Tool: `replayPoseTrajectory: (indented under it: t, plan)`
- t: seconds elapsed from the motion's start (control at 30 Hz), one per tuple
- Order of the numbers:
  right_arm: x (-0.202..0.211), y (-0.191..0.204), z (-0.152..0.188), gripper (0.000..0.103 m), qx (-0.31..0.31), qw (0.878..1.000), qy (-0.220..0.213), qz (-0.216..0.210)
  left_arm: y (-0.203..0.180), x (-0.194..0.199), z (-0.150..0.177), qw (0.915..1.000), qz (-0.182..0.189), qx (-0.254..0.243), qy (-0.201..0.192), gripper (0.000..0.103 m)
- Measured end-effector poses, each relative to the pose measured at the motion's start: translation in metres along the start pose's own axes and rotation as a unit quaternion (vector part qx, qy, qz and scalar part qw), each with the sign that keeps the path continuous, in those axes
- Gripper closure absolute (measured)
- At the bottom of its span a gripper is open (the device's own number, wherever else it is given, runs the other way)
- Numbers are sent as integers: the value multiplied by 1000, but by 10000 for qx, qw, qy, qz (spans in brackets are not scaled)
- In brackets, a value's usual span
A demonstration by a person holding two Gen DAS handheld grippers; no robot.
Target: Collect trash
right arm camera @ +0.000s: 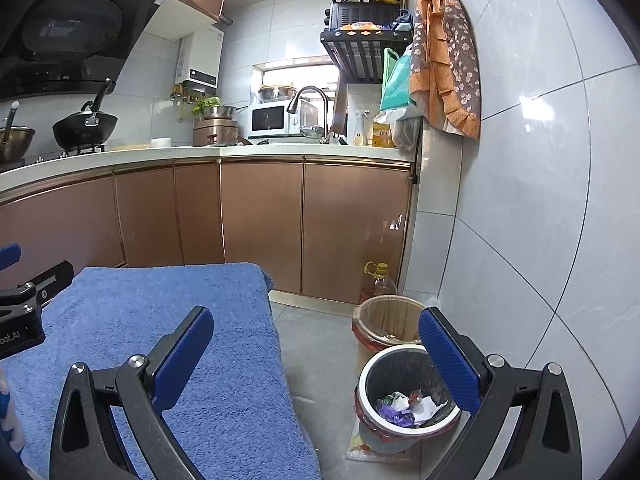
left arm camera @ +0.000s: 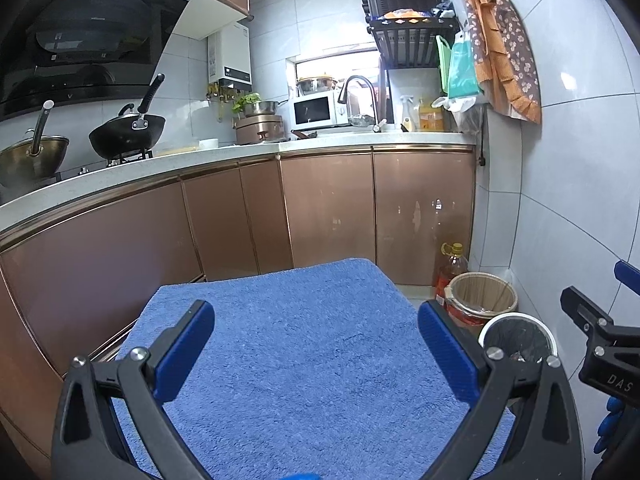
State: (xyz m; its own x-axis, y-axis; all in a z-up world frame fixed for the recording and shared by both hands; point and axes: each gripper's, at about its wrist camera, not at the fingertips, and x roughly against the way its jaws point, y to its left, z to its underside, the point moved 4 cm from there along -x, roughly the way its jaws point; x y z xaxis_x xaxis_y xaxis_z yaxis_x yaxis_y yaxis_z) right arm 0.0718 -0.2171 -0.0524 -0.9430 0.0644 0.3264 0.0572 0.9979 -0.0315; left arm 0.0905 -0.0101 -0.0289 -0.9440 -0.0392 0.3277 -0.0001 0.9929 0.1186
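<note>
Two open grippers, trash already in the bin

Several crumpled wrappers (right arm camera: pixel 406 404), white, purple and green, lie at the bottom of a round bin (right arm camera: pixel 362 384) lined with a black bag. In the right wrist view the bin stands on the grey floor at about 4 o'clock, just beside a blue towel (right arm camera: pixel 168 320) that covers a flat surface. A second bin (right arm camera: pixel 370 312) with a pale liner stands just behind it, with a yellow-capped oil bottle (right arm camera: pixel 378 280) beyond.

The right gripper (right arm camera: pixel 316 340) has its jaws spread wide and grips nothing; one blue finger crosses the bin's rim. The left gripper (left arm camera: pixel 316 332) hangs over the towel with jaws likewise spread and bare.

Copper-coloured cabinets (left arm camera: pixel 328 208) run under a white counter carrying a black wok (left arm camera: pixel 126 132), a microwave (left arm camera: pixel 314 110) and a tap (left arm camera: pixel 358 88). An apron (left arm camera: pixel 500 48) hangs on the tiled wall at 1 o'clock.

From the left wrist view the bin's contents are mostly hidden behind a finger. The towel's near edge is cut off by both frames.
</note>
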Motion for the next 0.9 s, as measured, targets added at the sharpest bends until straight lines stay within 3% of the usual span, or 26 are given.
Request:
replayPoseTrajectory:
  t: [0.9]
  plan:
    - [-15,-2,12,0,51,9997,240,-44,-3,-10,6,9999,40,-88,116,1]
